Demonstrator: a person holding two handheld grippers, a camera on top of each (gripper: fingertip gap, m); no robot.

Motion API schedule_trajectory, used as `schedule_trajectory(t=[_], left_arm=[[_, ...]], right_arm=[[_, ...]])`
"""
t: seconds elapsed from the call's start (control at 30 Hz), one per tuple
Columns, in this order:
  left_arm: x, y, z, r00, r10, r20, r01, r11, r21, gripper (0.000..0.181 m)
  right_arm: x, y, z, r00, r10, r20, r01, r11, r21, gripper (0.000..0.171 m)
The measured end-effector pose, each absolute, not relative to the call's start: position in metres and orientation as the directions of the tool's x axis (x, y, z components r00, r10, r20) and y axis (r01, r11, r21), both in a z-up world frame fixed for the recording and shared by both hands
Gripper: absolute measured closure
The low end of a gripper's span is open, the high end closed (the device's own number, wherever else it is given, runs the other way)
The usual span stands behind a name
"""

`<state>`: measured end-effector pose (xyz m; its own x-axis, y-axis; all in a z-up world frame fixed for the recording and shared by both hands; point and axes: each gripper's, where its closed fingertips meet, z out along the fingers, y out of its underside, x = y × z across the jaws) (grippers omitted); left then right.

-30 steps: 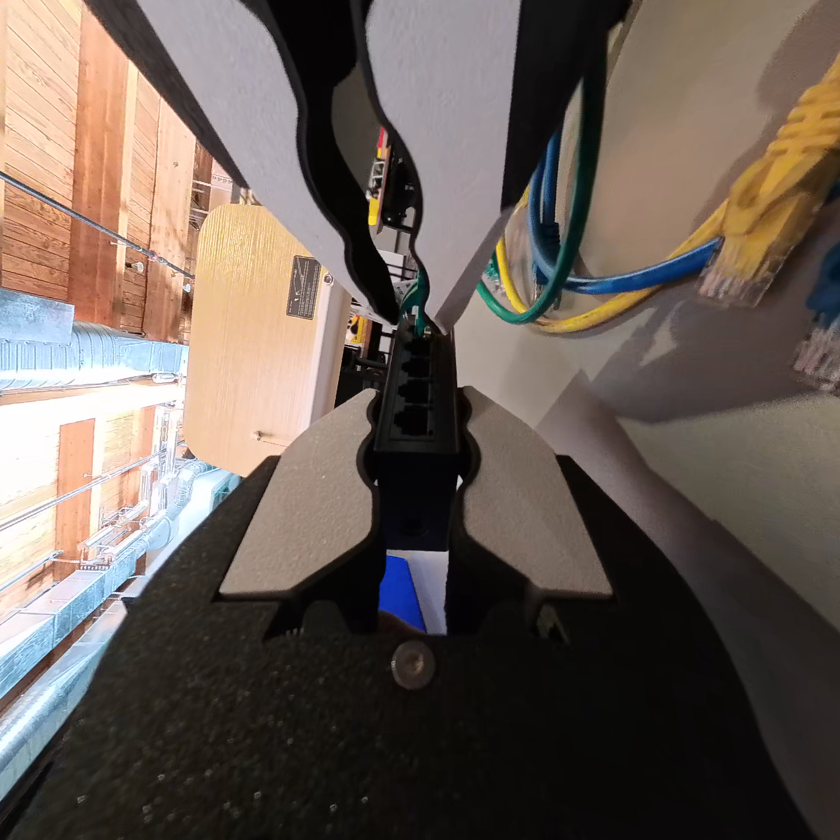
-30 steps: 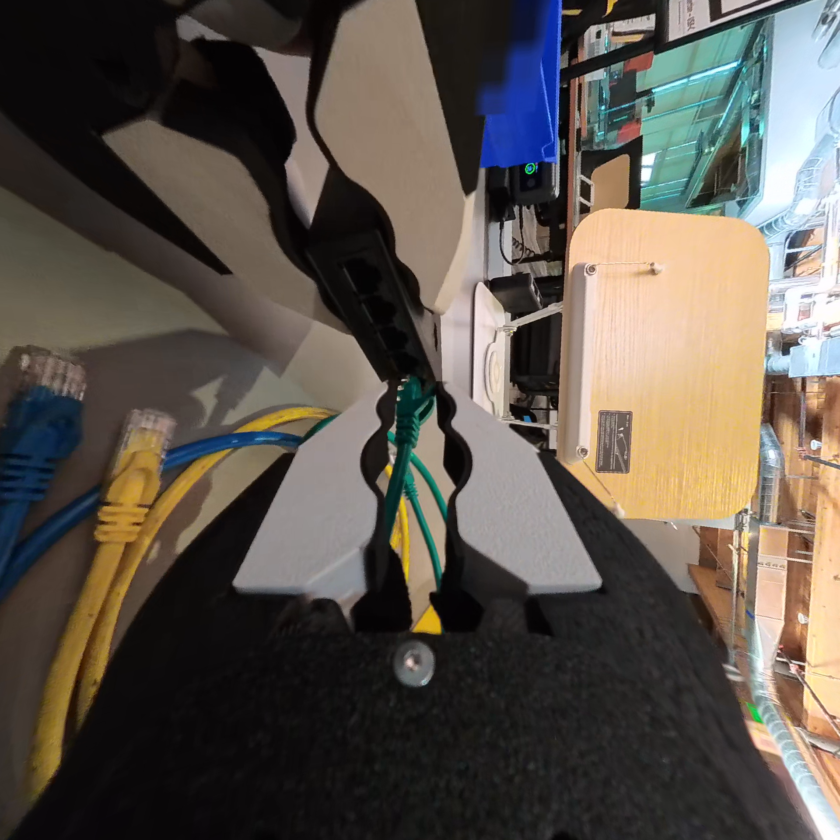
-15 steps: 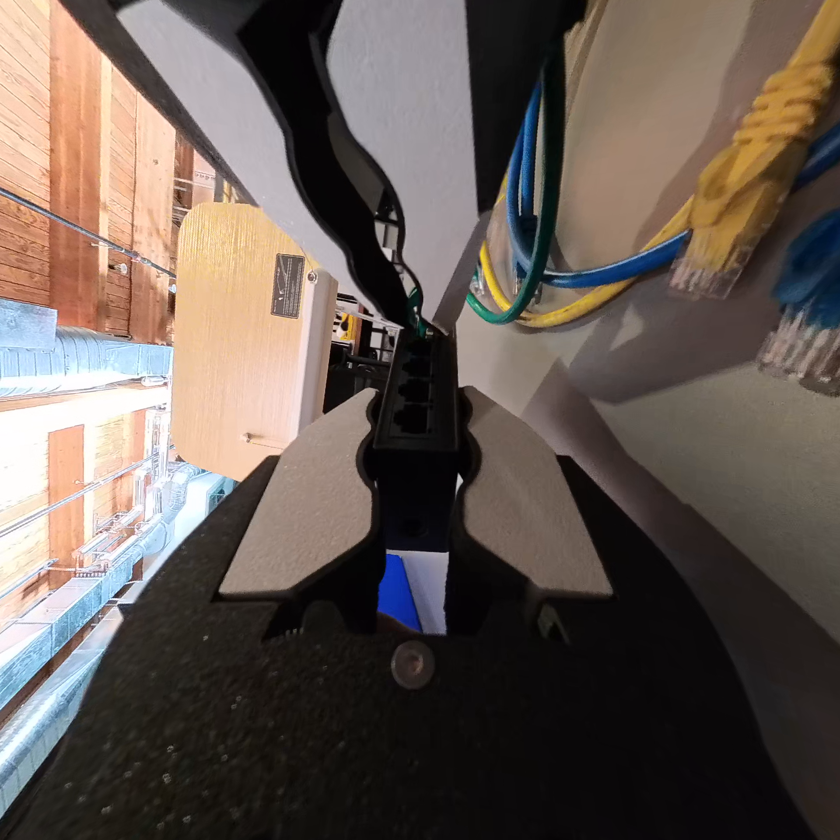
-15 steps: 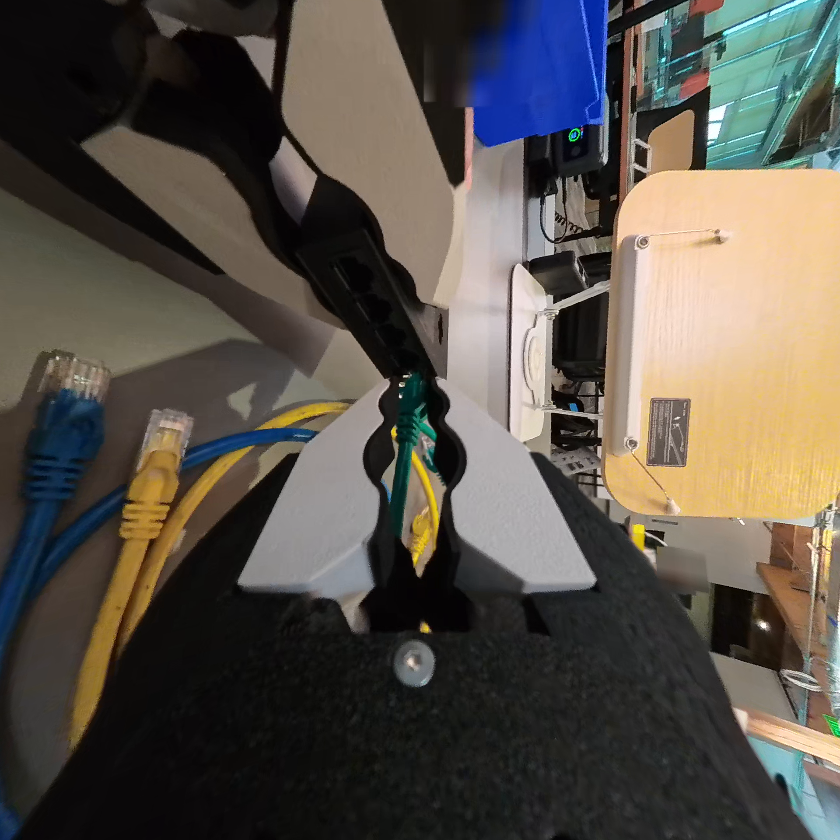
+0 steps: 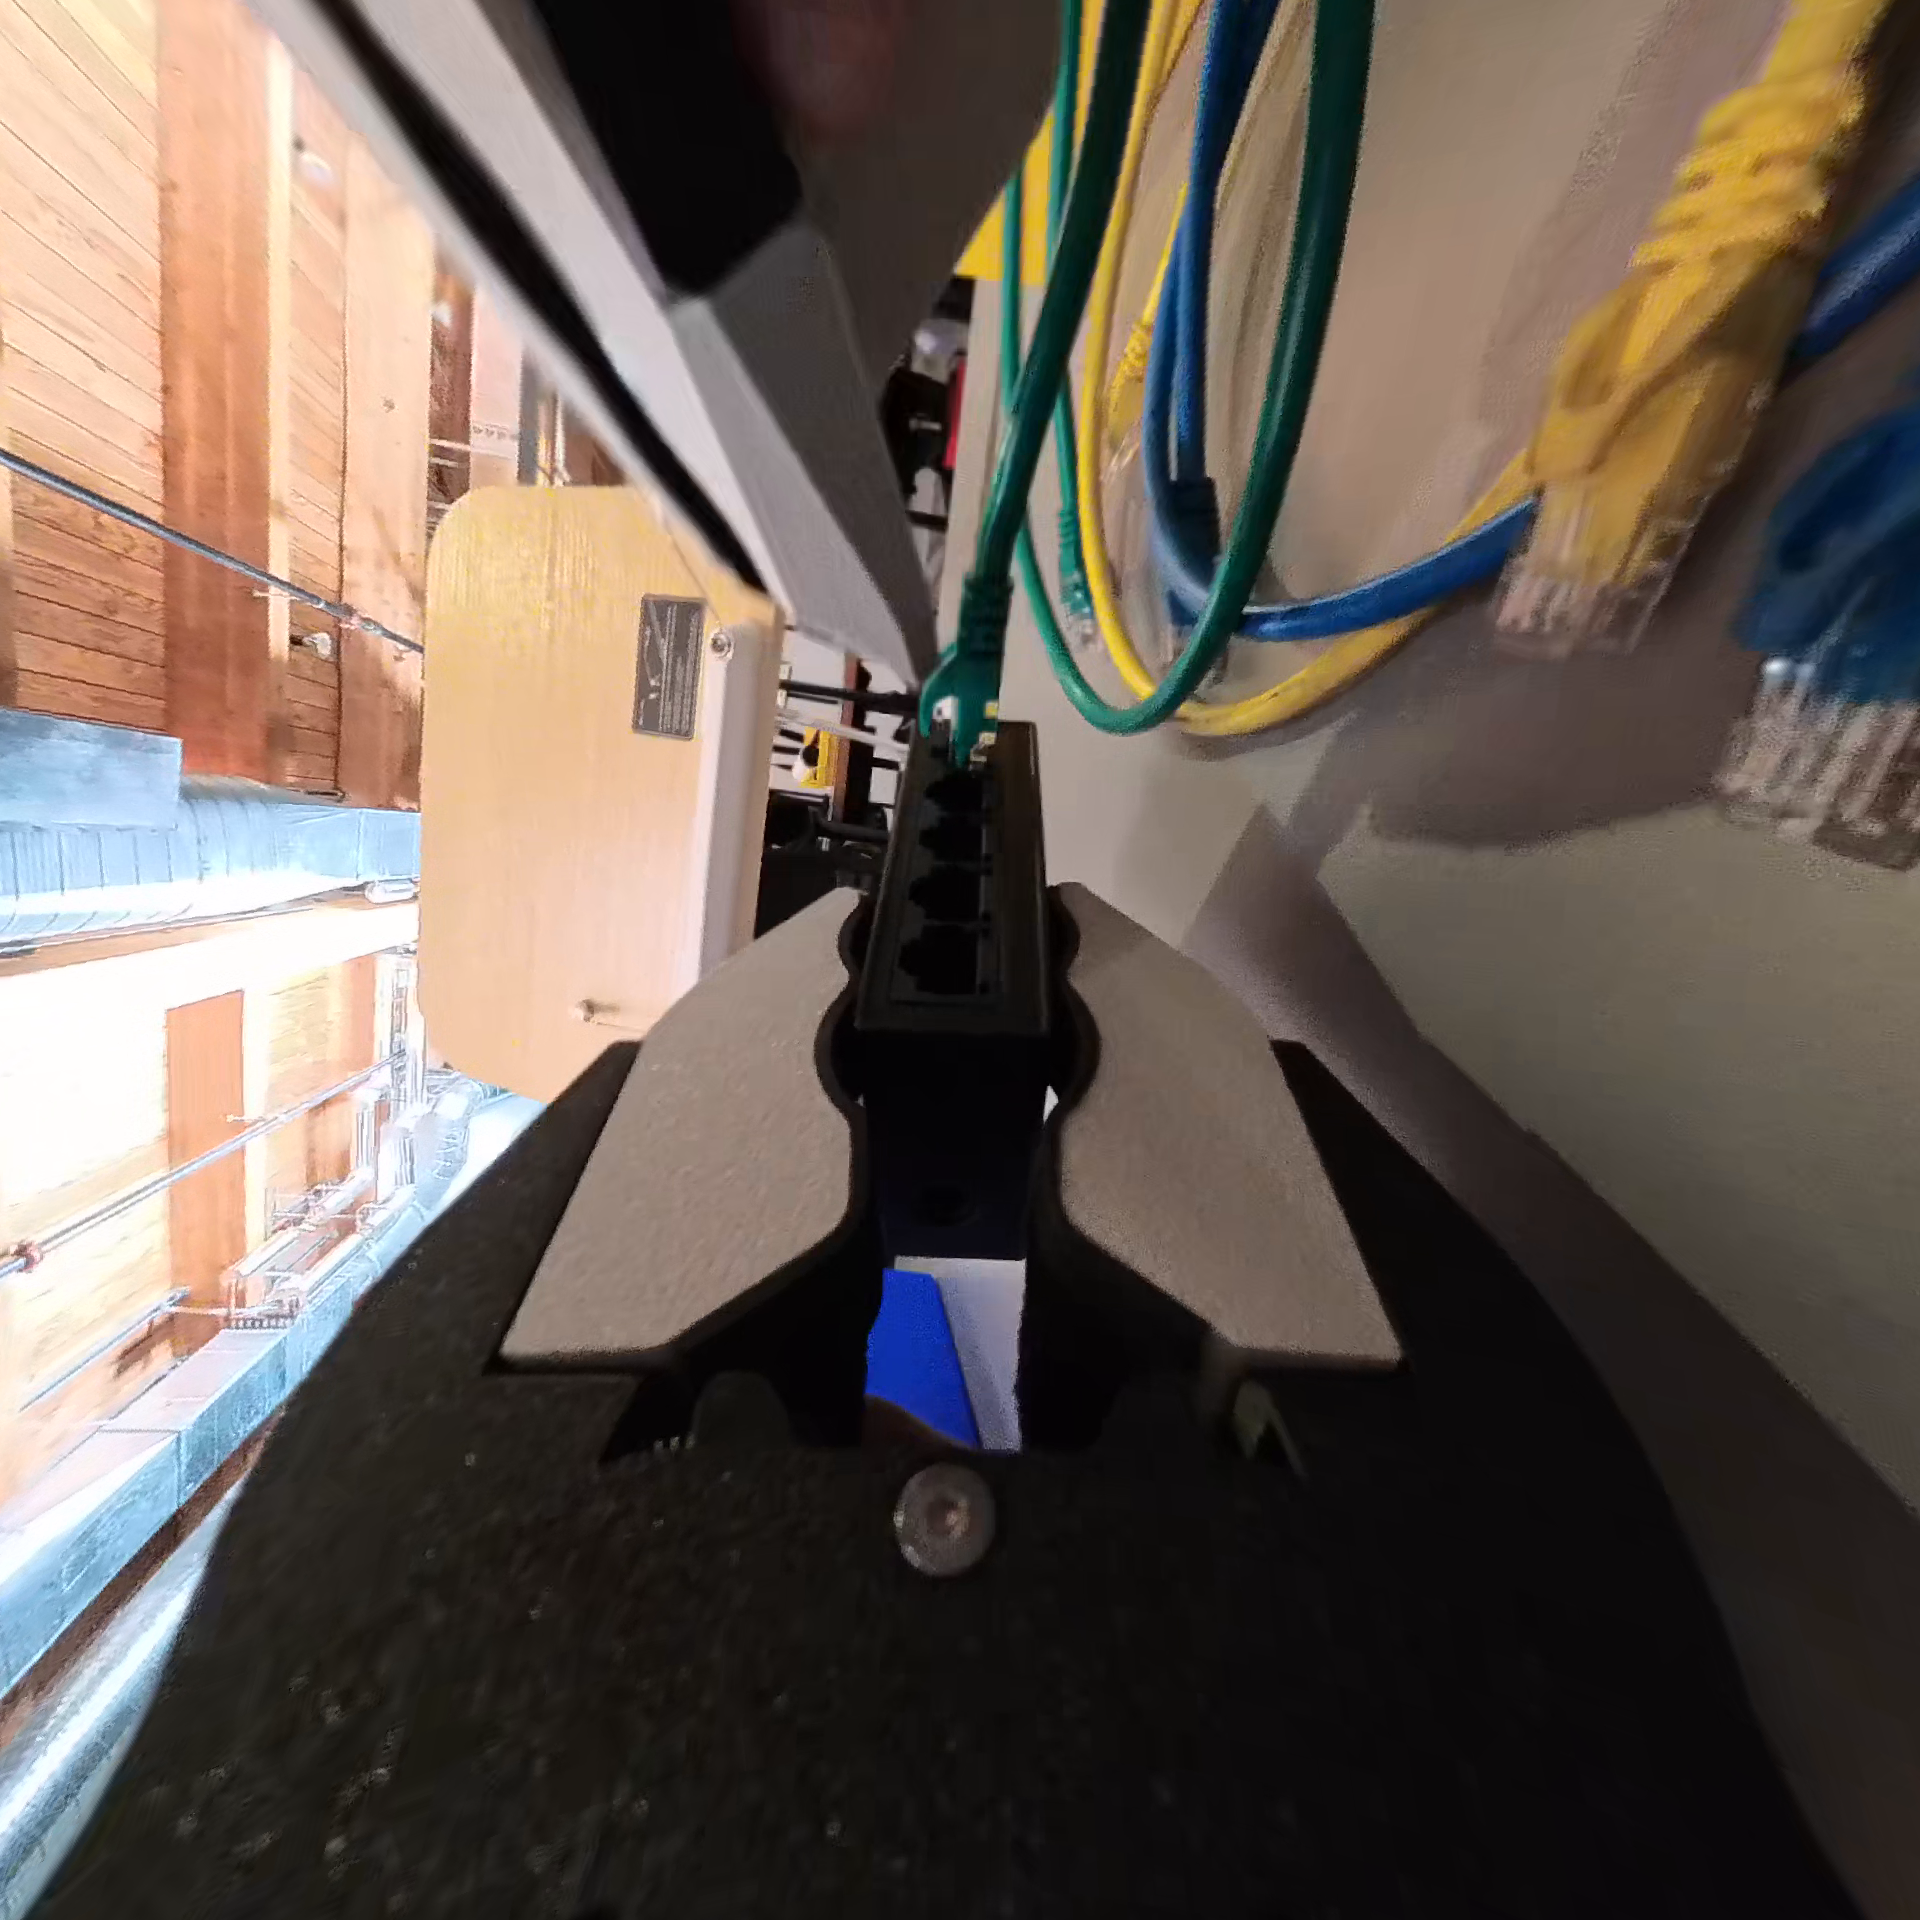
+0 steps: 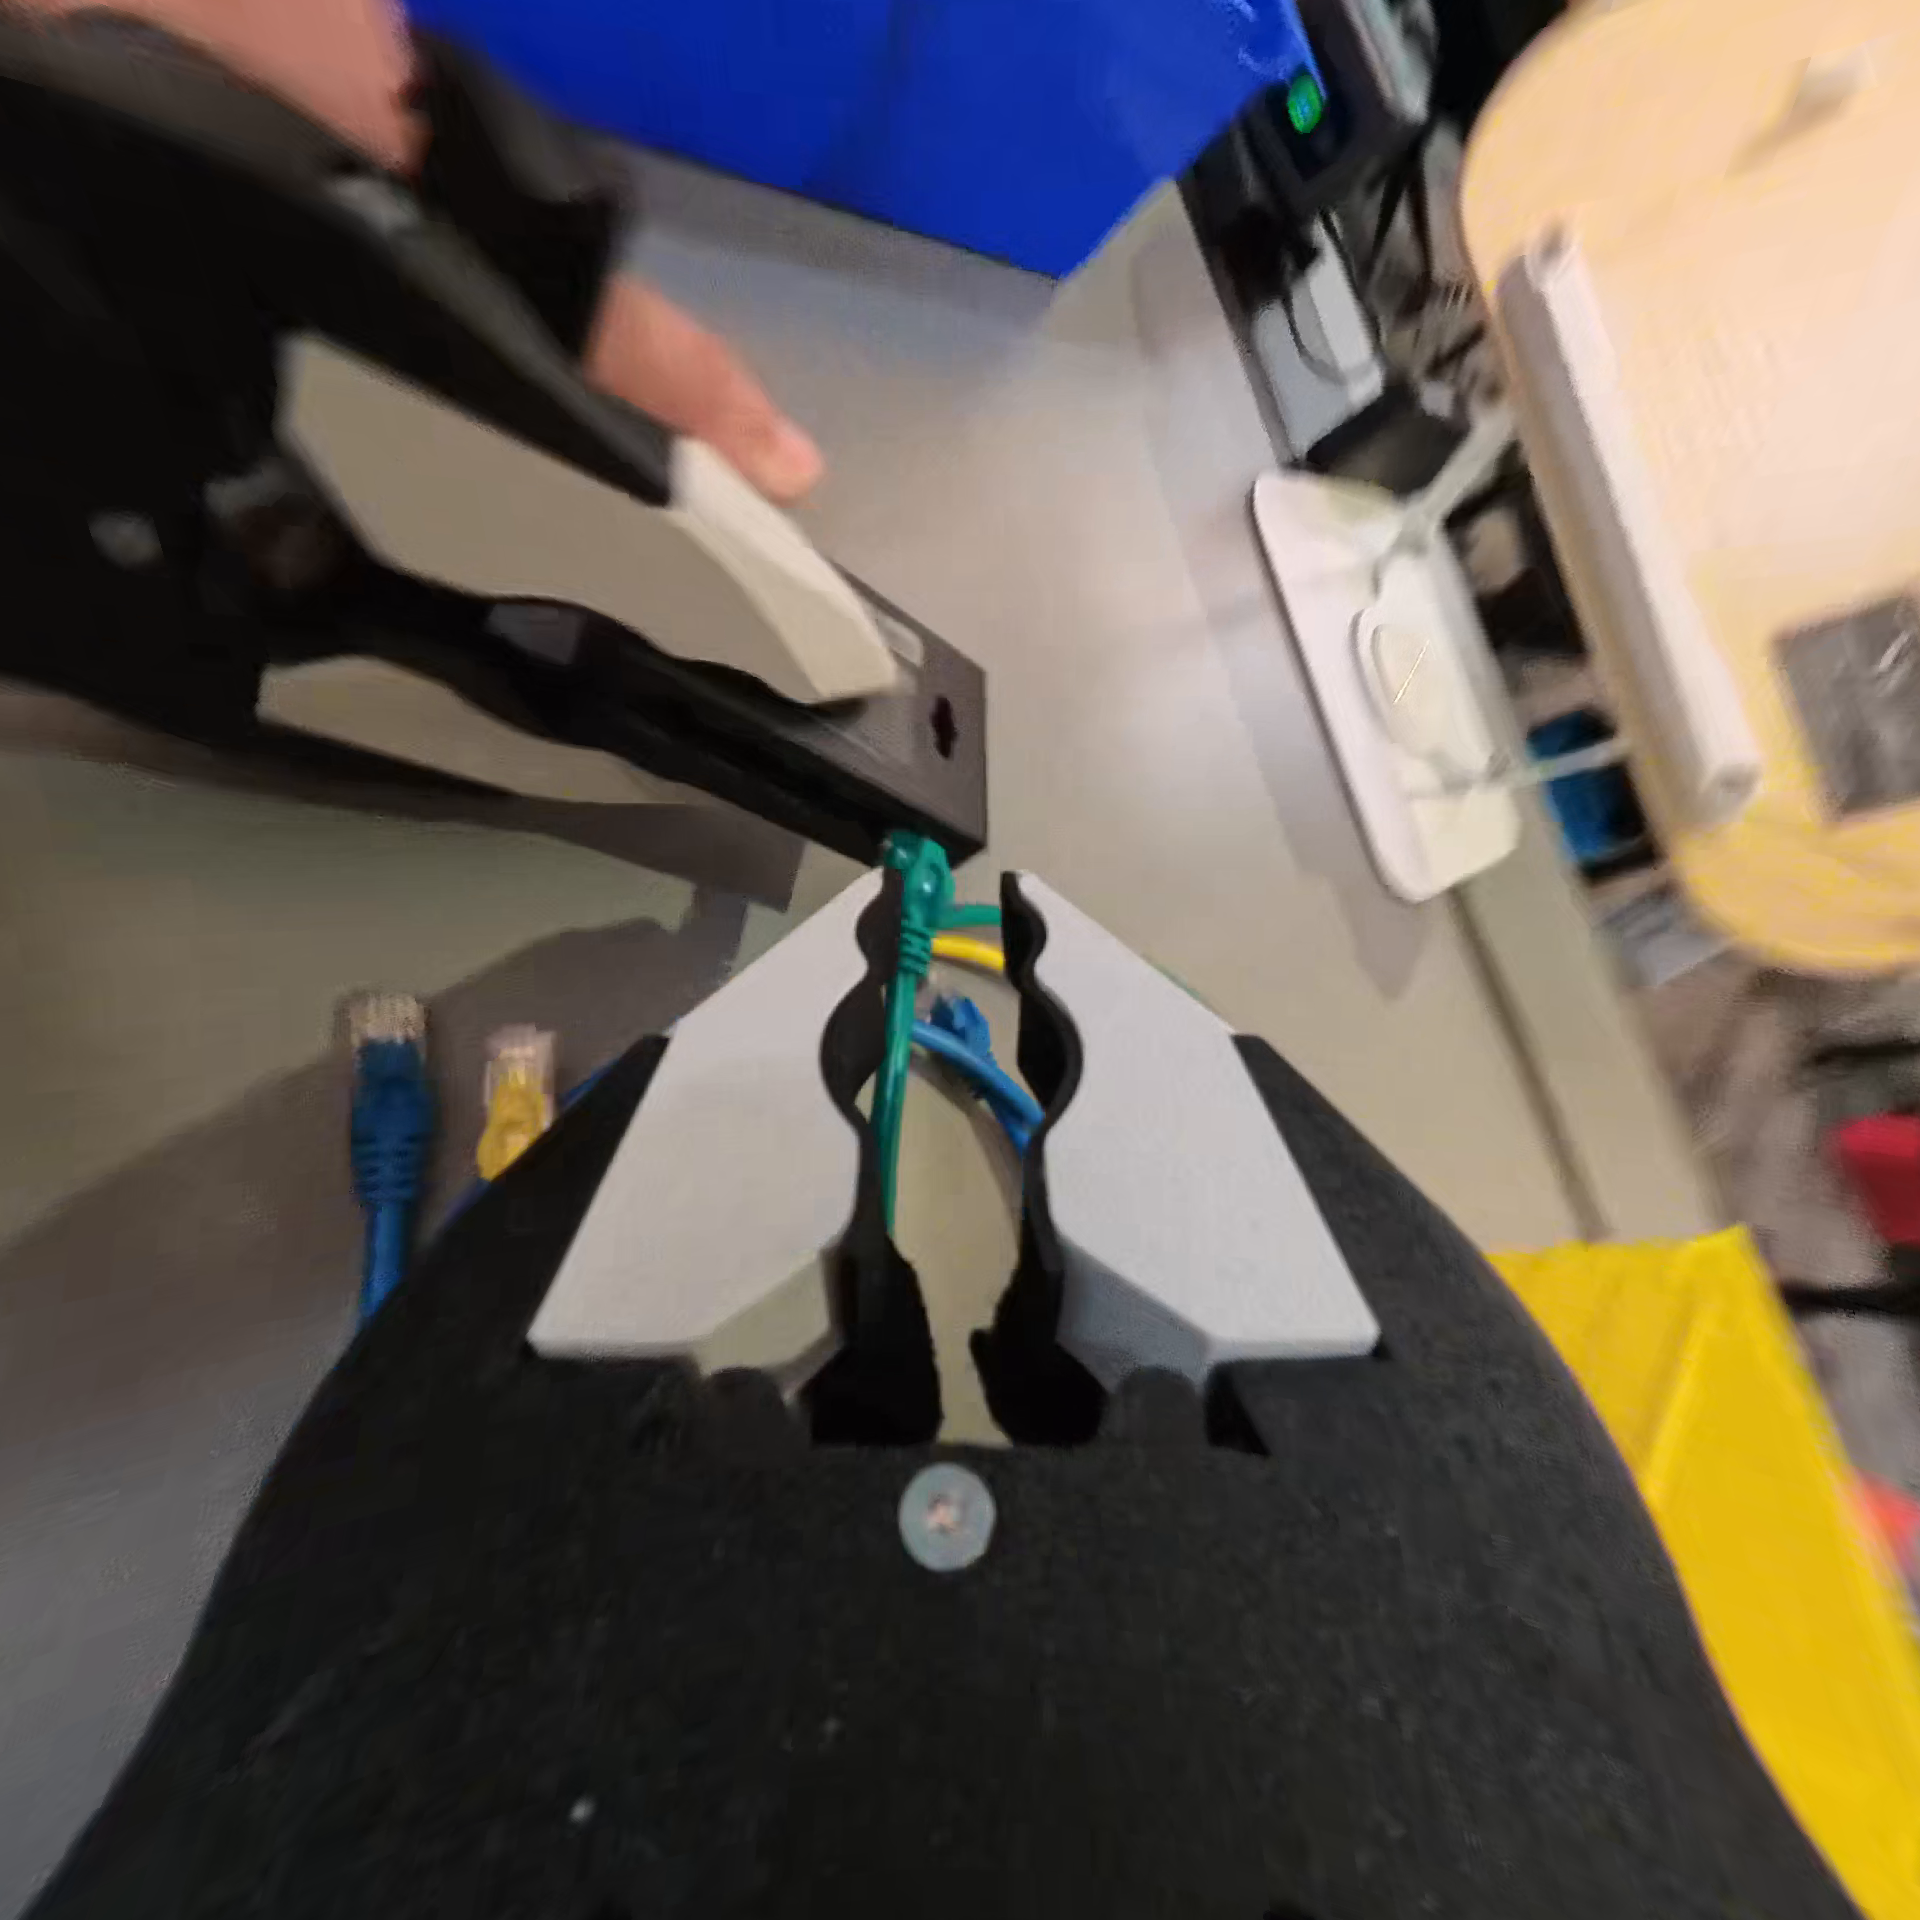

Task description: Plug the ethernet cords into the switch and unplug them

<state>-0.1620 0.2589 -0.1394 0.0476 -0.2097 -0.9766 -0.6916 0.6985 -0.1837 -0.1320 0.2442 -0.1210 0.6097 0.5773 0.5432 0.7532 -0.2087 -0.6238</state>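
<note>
My left gripper (image 5: 961,914) is shut on the near end of the black switch (image 5: 956,831), whose row of ports faces the camera. A green cord's plug (image 5: 971,665) sits in the farthest port. In the right wrist view my right gripper (image 6: 940,894) is open just below that green plug (image 6: 920,883). The green cord (image 6: 891,1091) runs loose between its jaws, along the left one. The switch (image 6: 914,727) shows there clamped by the left gripper's fingers (image 6: 748,582). Loose blue (image 6: 384,1049) and yellow (image 6: 514,1070) plugs lie on the table.
More blue (image 5: 1299,613) and yellow (image 5: 1621,416) cords loop over the grey table (image 5: 1610,1091). A finger of the right gripper (image 5: 769,395) hangs above the switch. A blue bin (image 6: 883,104), a yellow bin (image 6: 1662,1455), a light wooden panel (image 5: 561,790) and a hand (image 6: 707,395) lie around.
My right gripper has opened, let go of the green cord, drawn back and turned. The green plug stays in the switch. My left gripper still holds the switch.
</note>
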Motion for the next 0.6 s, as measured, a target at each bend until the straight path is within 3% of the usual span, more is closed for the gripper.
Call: schedule_trajectory(t=[0.1,0.17,0.33,0.47,0.6], left_arm=[[-0.164,0.260,-0.136,0.064,-0.202,-0.977,-0.692,0.696,-0.189,0.152],[-0.163,0.258,-0.133,0.071,-0.194,-0.978,-0.687,0.701,-0.189,0.152],[-0.164,0.260,-0.136,0.061,-0.199,-0.978,-0.693,0.697,-0.185,0.152],[-0.169,0.274,-0.138,0.126,-0.337,-0.933,-0.716,0.620,-0.321,0.151],[-0.166,0.275,-0.135,0.141,-0.323,-0.936,-0.728,0.607,-0.319,0.152]], right_arm=[[-0.131,0.243,-0.126,0.772,0.597,0.218,0.516,-0.390,-0.762,0.146],[-0.133,0.246,-0.127,0.801,0.587,0.119,0.433,-0.431,-0.792,0.147],[-0.139,0.252,-0.140,0.819,0.557,0.136,0.417,-0.415,-0.809,0.157],[-0.139,0.252,-0.131,0.860,0.508,0.046,0.292,-0.417,-0.860,0.159],[-0.133,0.246,-0.125,0.878,0.465,0.119,0.336,-0.419,-0.844,0.159]])
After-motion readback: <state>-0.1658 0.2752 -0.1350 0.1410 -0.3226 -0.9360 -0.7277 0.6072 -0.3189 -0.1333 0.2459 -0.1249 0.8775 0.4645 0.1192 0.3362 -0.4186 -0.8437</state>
